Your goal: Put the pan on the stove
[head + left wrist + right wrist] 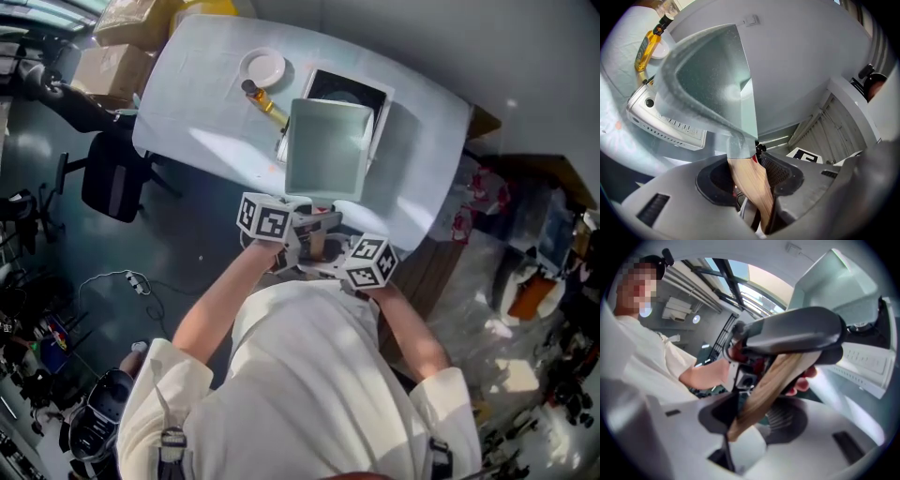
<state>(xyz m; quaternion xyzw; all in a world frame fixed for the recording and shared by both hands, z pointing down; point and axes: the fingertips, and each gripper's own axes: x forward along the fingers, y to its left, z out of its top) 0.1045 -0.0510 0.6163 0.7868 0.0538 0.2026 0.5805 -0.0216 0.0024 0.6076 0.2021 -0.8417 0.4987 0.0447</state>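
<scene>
the white-clothed desk point(206, 103) carries the black-topped silver induction stove point(328, 86). the pale green square metal pan point(326, 150) hangs straight ahead of both grippers, partly over the stove's near edge, with its wooden handle point(751, 185) running back toward the person. the left gripper point(749, 178) and the right gripper point(752, 416) both clamp that handle, jaws partly apart.

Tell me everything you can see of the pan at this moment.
The pan is square, deep-walled and pale grey-green with a matte inside, and it is empty. A light wooden handle sticks out from one side. The left gripper and the right gripper both clamp that handle. The pan hangs over the silver stove and seems not to rest on it.
</scene>
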